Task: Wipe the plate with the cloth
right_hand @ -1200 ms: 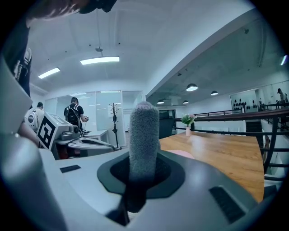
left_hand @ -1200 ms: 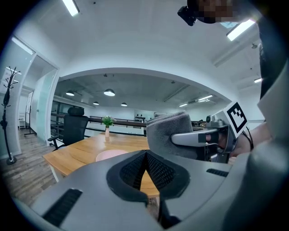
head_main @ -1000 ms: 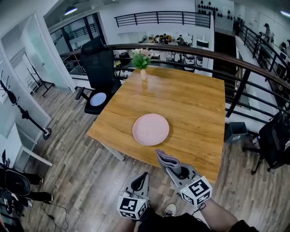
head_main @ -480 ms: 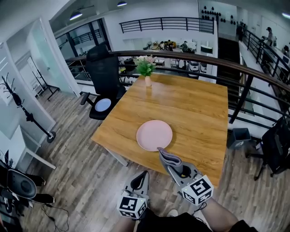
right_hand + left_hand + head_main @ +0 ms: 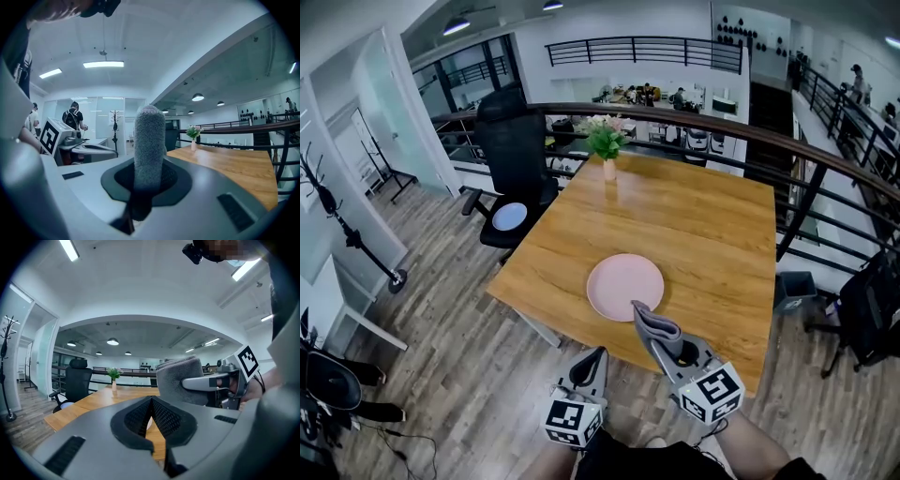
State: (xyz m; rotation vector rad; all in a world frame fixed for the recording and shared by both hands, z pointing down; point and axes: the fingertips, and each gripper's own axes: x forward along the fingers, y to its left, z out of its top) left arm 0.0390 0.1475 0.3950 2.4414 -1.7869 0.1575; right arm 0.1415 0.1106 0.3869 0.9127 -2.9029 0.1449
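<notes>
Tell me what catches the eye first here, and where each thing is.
A pink plate lies alone near the front edge of the wooden table. Just in front of it, the right gripper is shut on a grey cloth whose tip reaches the plate's near rim; whether it touches is unclear. A flower vase stands at the far edge, and the left gripper is shut and empty short of the table.

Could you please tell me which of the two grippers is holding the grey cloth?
The right gripper: its jaws are shut on the folded grey cloth. The left gripper has its jaws together with nothing between them.
</notes>
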